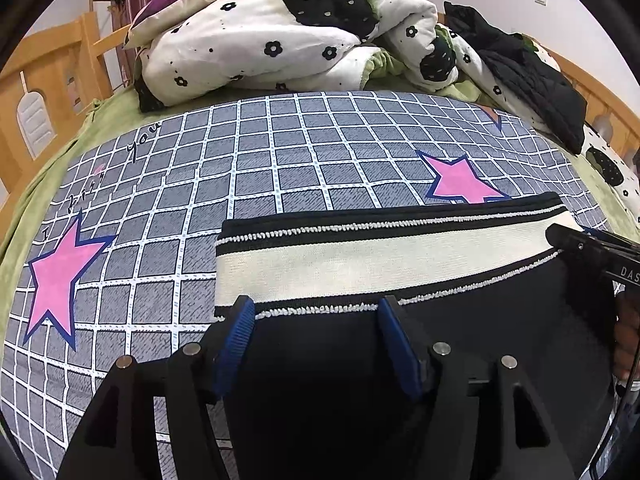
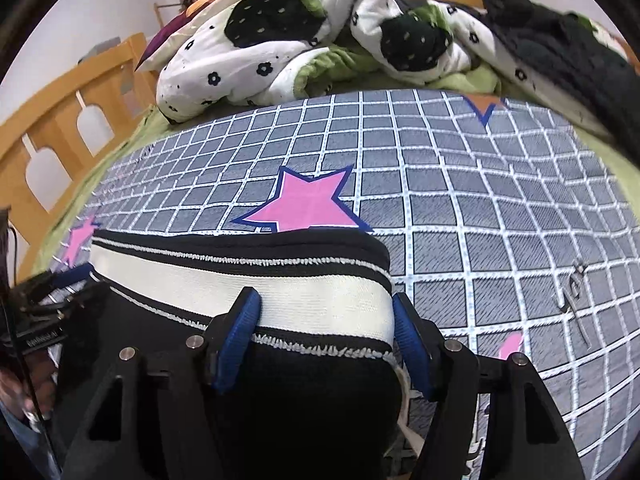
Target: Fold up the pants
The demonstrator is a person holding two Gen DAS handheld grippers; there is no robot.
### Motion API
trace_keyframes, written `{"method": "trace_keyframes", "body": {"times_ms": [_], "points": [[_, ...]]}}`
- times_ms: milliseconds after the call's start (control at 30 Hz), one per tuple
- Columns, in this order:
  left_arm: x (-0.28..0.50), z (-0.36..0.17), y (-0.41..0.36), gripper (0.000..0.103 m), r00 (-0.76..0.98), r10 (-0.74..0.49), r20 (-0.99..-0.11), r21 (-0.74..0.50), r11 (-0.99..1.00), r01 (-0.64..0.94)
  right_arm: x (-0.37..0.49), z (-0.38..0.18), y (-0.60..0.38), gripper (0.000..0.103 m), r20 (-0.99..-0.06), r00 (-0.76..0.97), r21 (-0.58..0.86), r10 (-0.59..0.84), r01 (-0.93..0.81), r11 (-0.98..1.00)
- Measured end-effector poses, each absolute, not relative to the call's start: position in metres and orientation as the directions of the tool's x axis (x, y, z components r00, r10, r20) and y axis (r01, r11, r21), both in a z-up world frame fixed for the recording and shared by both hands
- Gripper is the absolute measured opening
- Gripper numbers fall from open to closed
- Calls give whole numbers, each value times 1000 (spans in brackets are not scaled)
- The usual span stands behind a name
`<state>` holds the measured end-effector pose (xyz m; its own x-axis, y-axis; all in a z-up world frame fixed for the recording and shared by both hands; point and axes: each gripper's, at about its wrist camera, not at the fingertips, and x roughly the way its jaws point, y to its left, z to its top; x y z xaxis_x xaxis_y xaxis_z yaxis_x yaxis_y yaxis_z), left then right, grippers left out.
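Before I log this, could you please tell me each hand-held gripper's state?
Left hand-held gripper: open above the pants.
Right hand-held gripper: open above the pants.

Both grippers point down at an angle, side by side. Left gripper (image 1: 316,312) jaws apart, blue pads (image 1: 236,340) not pinching anything. Right gripper (image 2: 326,312) same, jaws spread. Bit of hand (image 1: 626,340) at right.

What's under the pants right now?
The pants lie on the grey checked sheet with pink stars; their waistband covers the lower edge of one star. The sheet beneath the black fabric is hidden.
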<state>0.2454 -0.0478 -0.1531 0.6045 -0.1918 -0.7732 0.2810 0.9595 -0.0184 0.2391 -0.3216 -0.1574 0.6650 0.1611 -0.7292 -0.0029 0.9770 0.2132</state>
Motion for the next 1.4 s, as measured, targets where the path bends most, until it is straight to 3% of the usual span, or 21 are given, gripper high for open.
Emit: {"method": "trace_keyframes", "body": {"times_ms": [267,333,467,567,933,1400], "points": [[237,-141,-38,63,669,-153,-727,5,974,228,231,-147,-316,65,-725,678,151,120,-14,988],[239,-138,-37,63,694,-131,-708,32,976,216,220,-135,-318,55,-709,700,115,86,-5,993],[252,-149,-38,65,654,-154,-740,0,973,229,206,-119,-322,54,-645,760,105,74,-8,994],[255,-150,-40,66,656,-153,-739,12,971,240,221,-136,-318,45,-705,708,77,46,12,997],[236,-154,-37,67,572,-189,-798,-27,960,280,216,-136,-320,46,-711,703,44,-2,47,998],[86,-157,-6,67,558,-225,-799,-71,956,284,104,-150,-308,50,-726,687,73,19,49,996]]}}
